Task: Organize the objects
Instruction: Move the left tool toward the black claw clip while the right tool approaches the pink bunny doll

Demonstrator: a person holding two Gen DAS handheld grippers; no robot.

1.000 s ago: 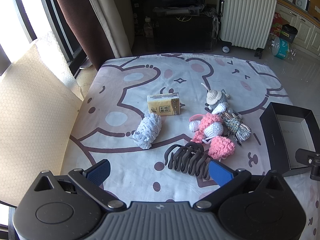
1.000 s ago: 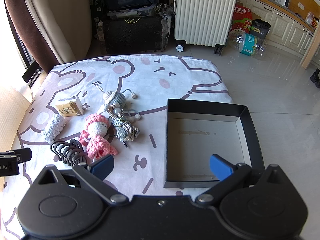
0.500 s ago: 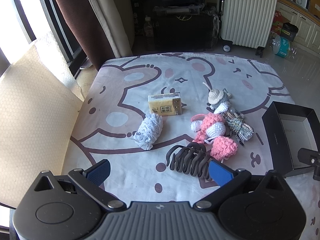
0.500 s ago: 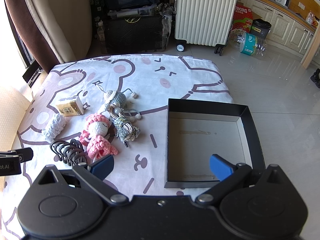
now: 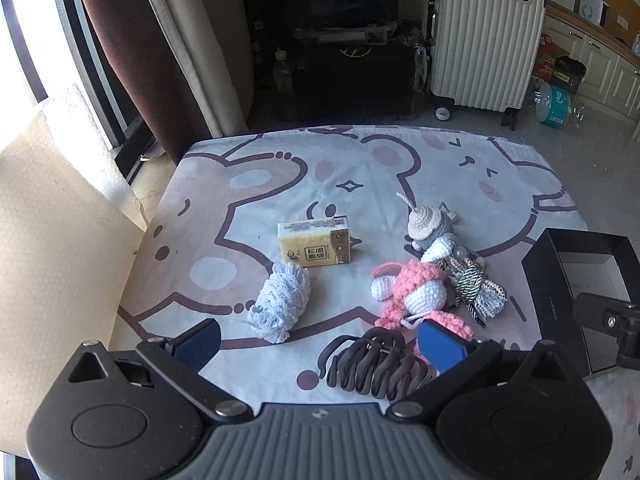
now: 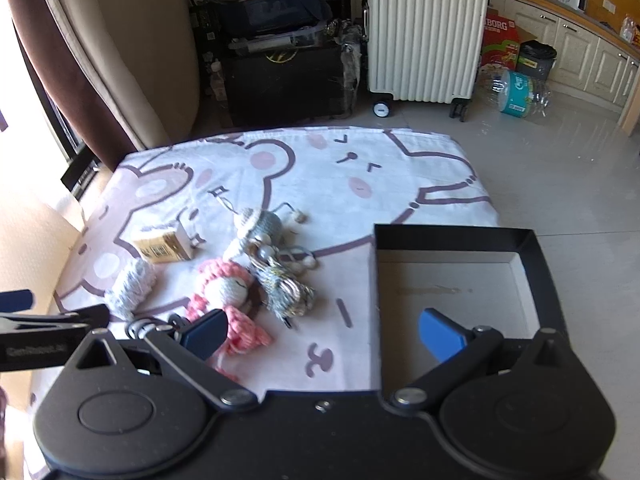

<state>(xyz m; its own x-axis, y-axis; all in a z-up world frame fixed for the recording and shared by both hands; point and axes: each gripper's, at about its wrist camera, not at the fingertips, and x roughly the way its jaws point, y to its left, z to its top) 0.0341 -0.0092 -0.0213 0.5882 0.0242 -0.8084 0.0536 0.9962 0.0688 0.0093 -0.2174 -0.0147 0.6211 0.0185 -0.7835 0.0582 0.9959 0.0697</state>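
My left gripper (image 5: 318,344) is open and empty, low over the cartoon-print cloth (image 5: 280,184). A dark hair claw (image 5: 372,364) lies between its fingers, nearer the right one. Beyond lie a white lace bundle (image 5: 280,300), a yellow tissue pack (image 5: 314,242), a pink crochet doll (image 5: 416,296), a grey crochet doll (image 5: 428,224) and a striped tassel charm (image 5: 478,292). My right gripper (image 6: 322,334) is open and empty, its right finger over the open black box (image 6: 452,236). The pink doll (image 6: 230,292) lies by its left finger.
A cream suitcase (image 6: 424,28) and dark luggage (image 6: 280,76) stand on the floor beyond the table. A beige padded panel (image 5: 44,240) leans at the left edge. Curtains (image 5: 132,48) hang at the back left. A water bottle pack (image 6: 520,94) lies on the tiled floor.
My left gripper has moved forward and down toward the hair claw. My right gripper has moved left and closer to the pink doll. Both stay open.
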